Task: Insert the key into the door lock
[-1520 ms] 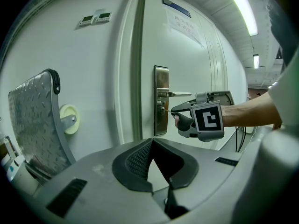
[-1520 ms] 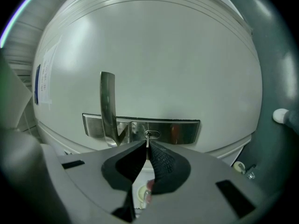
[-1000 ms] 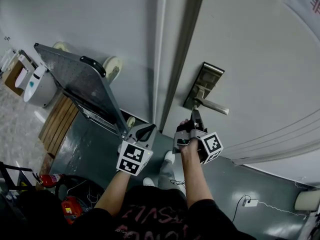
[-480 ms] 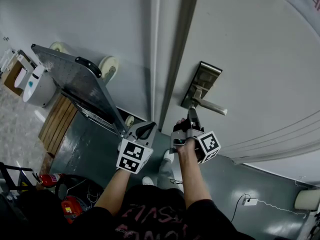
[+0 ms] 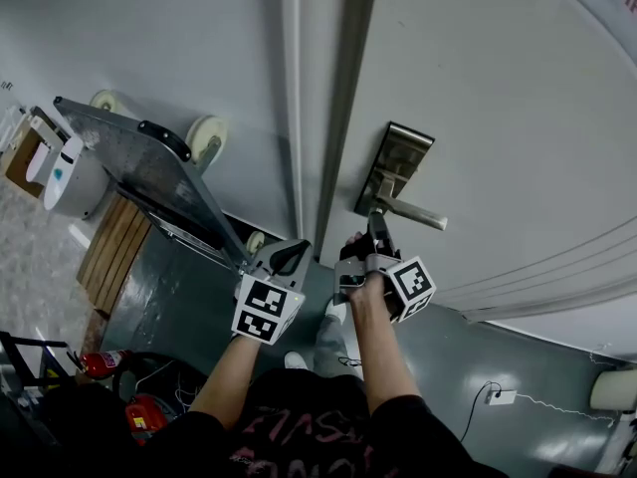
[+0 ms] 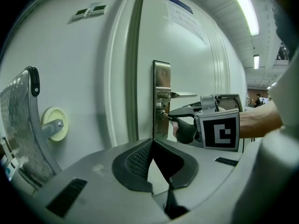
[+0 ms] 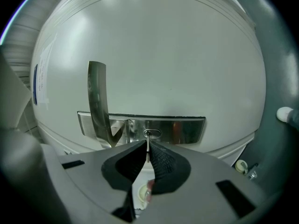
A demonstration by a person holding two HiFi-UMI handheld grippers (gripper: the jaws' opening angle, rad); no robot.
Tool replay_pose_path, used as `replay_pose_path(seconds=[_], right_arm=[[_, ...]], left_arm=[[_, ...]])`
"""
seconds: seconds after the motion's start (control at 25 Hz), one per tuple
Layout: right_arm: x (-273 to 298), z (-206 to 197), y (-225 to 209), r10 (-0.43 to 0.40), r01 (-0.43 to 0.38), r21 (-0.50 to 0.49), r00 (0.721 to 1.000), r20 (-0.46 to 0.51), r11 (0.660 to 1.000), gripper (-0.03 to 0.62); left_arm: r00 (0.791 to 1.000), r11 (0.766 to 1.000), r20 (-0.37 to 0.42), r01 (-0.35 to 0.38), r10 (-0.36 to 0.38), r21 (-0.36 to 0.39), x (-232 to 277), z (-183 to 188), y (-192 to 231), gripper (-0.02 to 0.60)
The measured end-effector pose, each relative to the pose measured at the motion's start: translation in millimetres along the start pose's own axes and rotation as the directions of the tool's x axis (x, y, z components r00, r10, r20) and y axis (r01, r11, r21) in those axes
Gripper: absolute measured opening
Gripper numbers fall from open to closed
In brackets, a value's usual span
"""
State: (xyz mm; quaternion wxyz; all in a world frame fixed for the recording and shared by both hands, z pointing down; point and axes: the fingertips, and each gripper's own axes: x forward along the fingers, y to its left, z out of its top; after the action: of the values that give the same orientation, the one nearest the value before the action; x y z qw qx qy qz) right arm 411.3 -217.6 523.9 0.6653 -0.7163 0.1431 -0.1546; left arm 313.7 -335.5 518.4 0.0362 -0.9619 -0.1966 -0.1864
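A steel lock plate [image 5: 395,162] with a lever handle [image 5: 415,214] sits on the white door [image 5: 498,88]. My right gripper [image 5: 375,225] points at the plate just below the lever and is shut on a small metal key [image 7: 148,144]. The key's tip is at the keyhole [image 7: 151,134] in the plate [image 7: 187,129], beside the lever [image 7: 97,101]. From the side, the right gripper [image 6: 171,118] is seen touching the plate [image 6: 161,85] under the lever [image 6: 180,94]. My left gripper [image 5: 290,258] hangs back to the left, shut with nothing in it [image 6: 151,143].
The door frame [image 5: 333,88] runs between wall and door. A metal platform cart [image 5: 149,167] with cream wheels [image 5: 205,135] leans on the wall at left. Below it are a wooden pallet [image 5: 114,242], a white device [image 5: 68,175] and a red extinguisher [image 5: 98,362]. A wall socket [image 5: 501,397] is at lower right.
The whole scene has drifted slightly left in the head view. The right gripper stays at the lock plate under the lever, and the left gripper keeps its place beside it.
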Motion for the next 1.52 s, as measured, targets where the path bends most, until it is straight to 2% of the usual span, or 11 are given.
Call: replay_pose_path(seconds=[1.52], right_arm=[[10.4,4.9,-1.0,0.030,-0.030,0.007,1.000,-0.002,1.000,0.080]], left_arm=[[1.000,1.000,-0.011,-0.025,0.025,-0.007,-2.1,-7.8,5.0,0.012]])
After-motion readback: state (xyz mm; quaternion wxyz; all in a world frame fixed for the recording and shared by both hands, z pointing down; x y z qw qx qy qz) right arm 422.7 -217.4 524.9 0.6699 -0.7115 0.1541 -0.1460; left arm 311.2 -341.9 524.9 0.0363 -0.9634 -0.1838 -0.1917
